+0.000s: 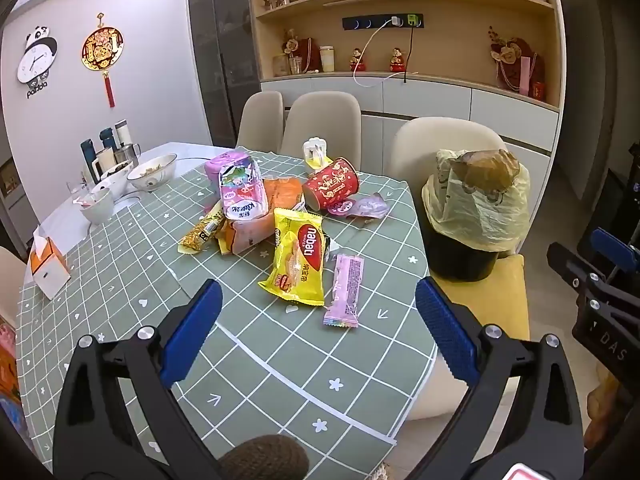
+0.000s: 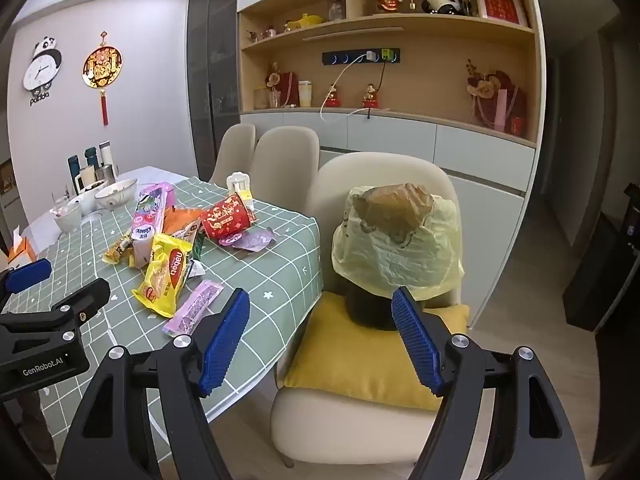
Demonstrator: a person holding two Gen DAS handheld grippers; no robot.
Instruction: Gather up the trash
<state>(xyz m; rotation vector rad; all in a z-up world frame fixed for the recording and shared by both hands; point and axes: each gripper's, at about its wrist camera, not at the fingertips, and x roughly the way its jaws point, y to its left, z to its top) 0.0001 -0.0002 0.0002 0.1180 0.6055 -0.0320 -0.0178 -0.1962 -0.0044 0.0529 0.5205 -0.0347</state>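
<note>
The worktop [image 1: 120,280], under its green checked cloth, is carrying almost all of the litter, so by my reading the collecting is barely starting. Beside it a chair [image 2: 360,420] with a yellow cushion [image 2: 360,360] is holding the black bin [image 1: 460,256], lined with a pale yellow bag [image 1: 492,216]. Something brown and crumpled is sitting at the bag's mouth — possibly a piece already dropped in, though I cannot tell for sure.

The litter is lying in one heap near the middle of the cloth. At the back a purple-and-white snack packet [image 1: 240,192] is leaning over an orange wrapper [image 1: 284,192], and a red paper cup [image 1: 332,184] is lying on its side just beside them, with a crumpled purple film [image 1: 368,208] at its mouth. Nearer the camera a yellow wafer bag [image 1: 298,256] is lying flat, a pink bar wrapper [image 1: 344,292] is touching its edge, and a small gold sachet [image 1: 200,232] is resting to the left.

The left tongs [image 1: 318,332] are hanging released over the cloth, nothing between the blue pads, pointing at the yellow bag and pink wrapper. The right tongs [image 2: 320,340] are likewise gaping and empty, aiming toward the bin and cushion. Every piece on the cloth is waiting to be lifted across into the bin — the nearest wrappers look like the easiest first picks.
</note>
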